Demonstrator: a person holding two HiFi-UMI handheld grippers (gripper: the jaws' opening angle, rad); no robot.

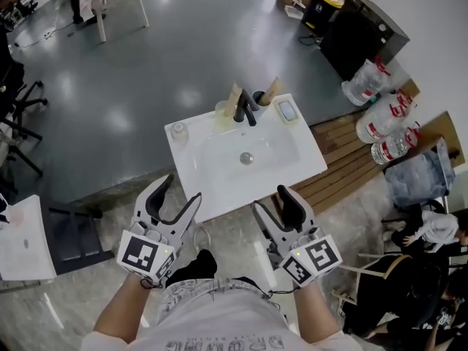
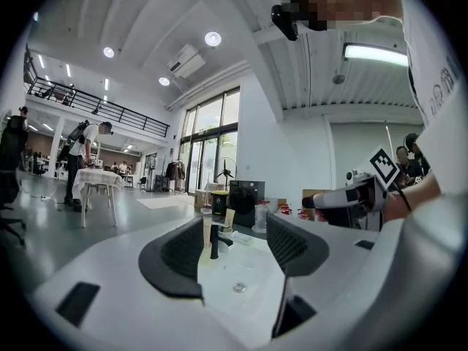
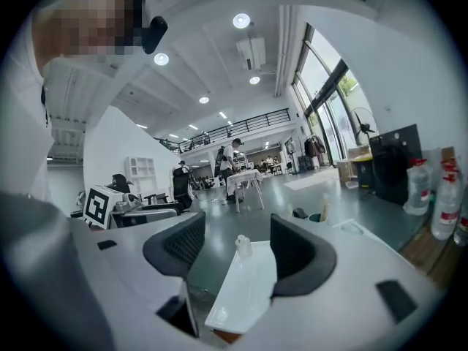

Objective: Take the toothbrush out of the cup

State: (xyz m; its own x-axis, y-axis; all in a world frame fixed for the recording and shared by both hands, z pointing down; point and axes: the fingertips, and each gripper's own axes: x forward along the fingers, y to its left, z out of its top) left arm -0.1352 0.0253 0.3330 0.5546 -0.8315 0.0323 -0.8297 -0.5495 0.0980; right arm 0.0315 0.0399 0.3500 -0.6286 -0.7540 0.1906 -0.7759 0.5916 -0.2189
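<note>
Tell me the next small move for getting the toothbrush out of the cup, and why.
Probably reach the right gripper forward over the sink toward the dark cup at its back edge, where a pale handle seems to stand. Both it and the left gripper are open, empty, and short of the sink's near edge.

Below me I see a white washbasin [image 1: 219, 192] on grey floor [image 1: 146, 72], black faucet [image 1: 246, 110] at its back edge, small bottle [image 1: 178, 131] on its left corner, small tray [image 1: 287, 111] at back right (contents unclear), water jugs [image 1: 380, 119] beside wooden slats [image 1: 344, 163]
</note>
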